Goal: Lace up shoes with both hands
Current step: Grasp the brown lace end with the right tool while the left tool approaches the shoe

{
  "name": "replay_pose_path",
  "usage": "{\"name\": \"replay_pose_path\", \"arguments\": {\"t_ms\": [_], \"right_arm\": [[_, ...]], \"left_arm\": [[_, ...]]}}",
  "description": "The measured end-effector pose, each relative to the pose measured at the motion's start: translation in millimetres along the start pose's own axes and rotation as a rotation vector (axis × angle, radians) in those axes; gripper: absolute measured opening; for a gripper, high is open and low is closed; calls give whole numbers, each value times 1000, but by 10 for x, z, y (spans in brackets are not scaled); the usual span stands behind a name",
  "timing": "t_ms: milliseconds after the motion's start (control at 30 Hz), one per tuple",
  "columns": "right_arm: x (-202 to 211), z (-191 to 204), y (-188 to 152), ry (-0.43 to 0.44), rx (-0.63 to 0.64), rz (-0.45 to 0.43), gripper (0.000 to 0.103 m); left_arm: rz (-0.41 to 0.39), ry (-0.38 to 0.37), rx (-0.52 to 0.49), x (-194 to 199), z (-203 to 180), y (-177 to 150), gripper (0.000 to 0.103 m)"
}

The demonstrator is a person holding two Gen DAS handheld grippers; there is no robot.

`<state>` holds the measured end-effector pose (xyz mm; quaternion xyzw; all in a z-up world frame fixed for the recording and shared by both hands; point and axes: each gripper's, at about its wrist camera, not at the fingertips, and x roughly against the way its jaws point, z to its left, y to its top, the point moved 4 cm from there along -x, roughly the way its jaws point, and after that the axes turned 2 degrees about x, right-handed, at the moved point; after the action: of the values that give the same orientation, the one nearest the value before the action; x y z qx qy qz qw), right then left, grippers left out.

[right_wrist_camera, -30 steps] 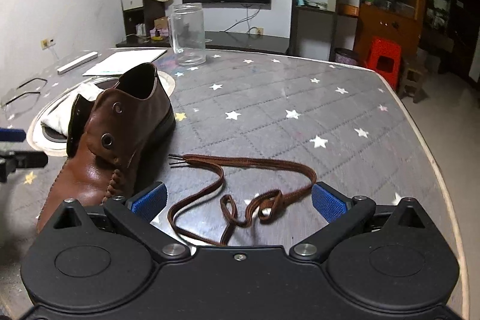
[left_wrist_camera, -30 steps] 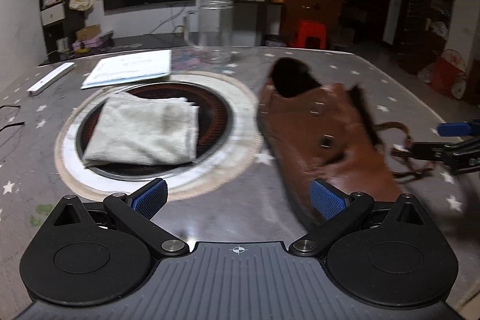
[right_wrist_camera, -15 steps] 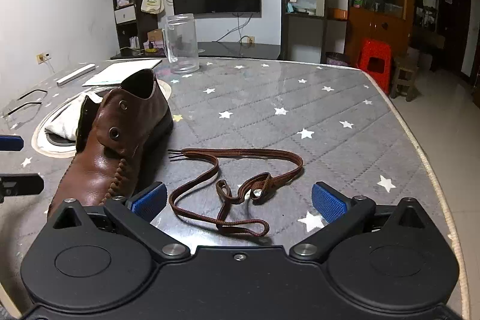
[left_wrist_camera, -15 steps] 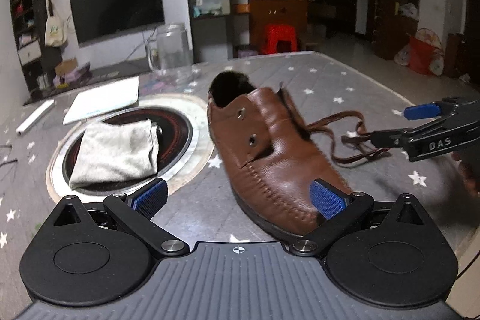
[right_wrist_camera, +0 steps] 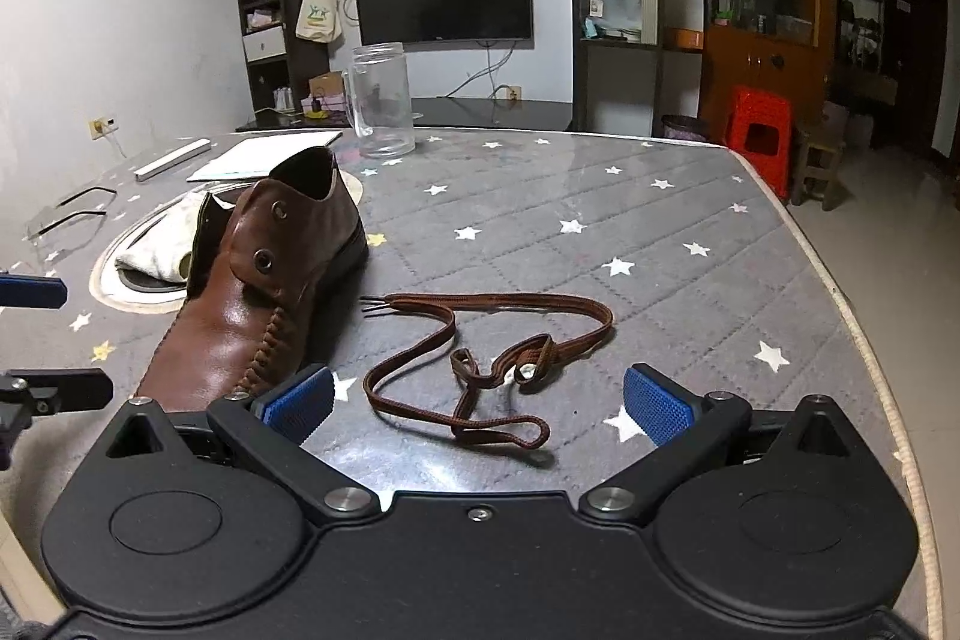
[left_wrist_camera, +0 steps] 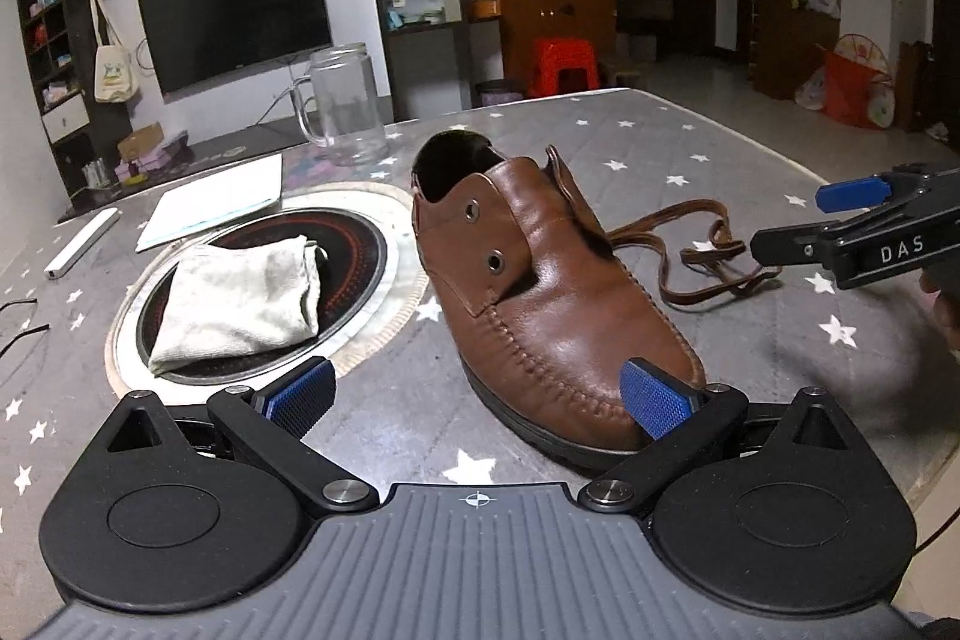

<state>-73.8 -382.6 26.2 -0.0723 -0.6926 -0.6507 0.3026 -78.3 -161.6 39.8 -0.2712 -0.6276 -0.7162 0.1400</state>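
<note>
- Shoe (left_wrist_camera: 540,292): brown leather, resting on its sole on the star-patterned table (right_wrist_camera: 660,244), toe toward the near edge. Eyelets (left_wrist_camera: 497,261) show bare; no lace runs through any that can be seen.
- Lace (right_wrist_camera: 480,358): brown, flat woven, lying loose on the table just right of the shoe, apart from it, coiled with one tangled loop near the middle. Both tips (right_wrist_camera: 373,305) lie together at the far left of the coil, near the shoe's side.
- Left gripper (left_wrist_camera: 474,394): released, jaws spread wide, holding nothing, its right pad near the shoe's toe.
- Right gripper (right_wrist_camera: 477,403): released, jaws spread wide, holding nothing, hovering at the near side of the lace.
- Handling, by judgement: lace is light and limp and will sag unless pinched close to a stiff tip; the tangle may snag. Shoe leather looks smooth and firm, and the shoe is likely to slide unless braced at the toe or side.
- Nearby: folded cloth (left_wrist_camera: 240,298) and glass jar (left_wrist_camera: 345,106), left and far.
</note>
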Motion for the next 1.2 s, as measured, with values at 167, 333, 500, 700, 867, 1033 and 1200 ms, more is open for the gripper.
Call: {"name": "replay_pose_path", "arguments": {"t_ms": [167,333,500,700,867,1033,1200], "right_arm": [[-72,-1,111,23,7,1,103],[-188,58,219,42,38,3,103],[-409,152,299,78,60,31,102],[-690,158,343,120,80,91,83],[-923,162,379,154,97,141,70],[-1039,121,367,209,98,178,66],[-1107,158,351,261,127,201,60]], "left_arm": [[-6,-18,-18,-16,33,46,102],[0,-28,-34,-61,45,85,93],[0,-35,-44,-127,70,135,90],[-4,-49,-45,-203,124,212,86],[-15,-61,-59,-231,145,287,84],[-26,-85,-79,-259,144,358,82],[-27,-95,-95,-280,132,388,82]]}}
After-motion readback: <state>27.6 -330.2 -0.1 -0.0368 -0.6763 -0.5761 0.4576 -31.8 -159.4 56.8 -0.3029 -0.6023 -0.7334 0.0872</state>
